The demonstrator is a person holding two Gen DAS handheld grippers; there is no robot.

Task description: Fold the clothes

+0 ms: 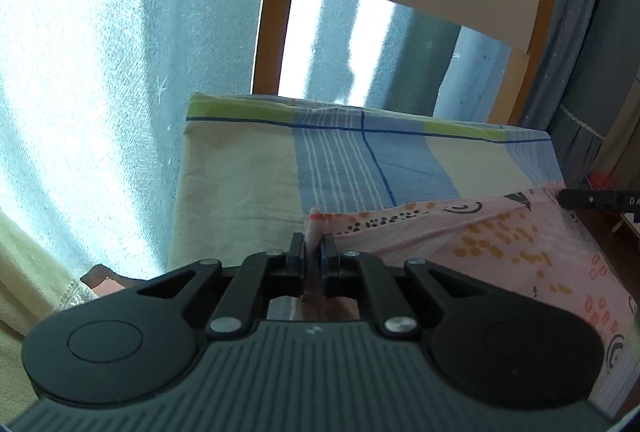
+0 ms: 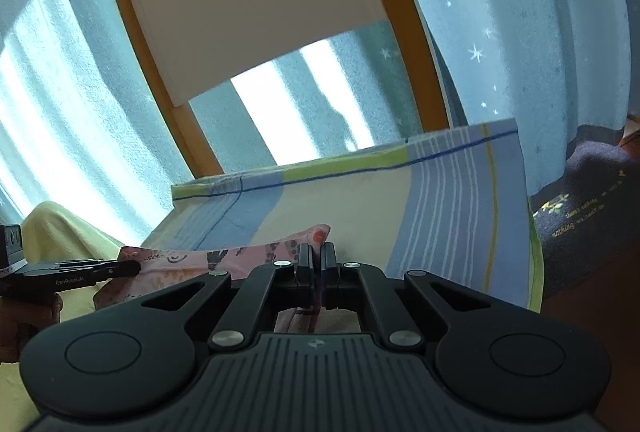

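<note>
- Your left gripper (image 1: 314,246) is pinched shut on one corner of the pink garment (image 1: 472,244).
- Your right gripper (image 2: 318,256) is clamped on the opposite corner, fabric bunched between its pads.
- Holding both corners looks meant to keep that edge taut for a clean fold.
- The garment lies on the striped sheet (image 2: 360,200), its long axis running from one gripper to the other.
- Beyond stand a chair (image 2: 256,4) and curtain (image 1: 80,52).
</note>
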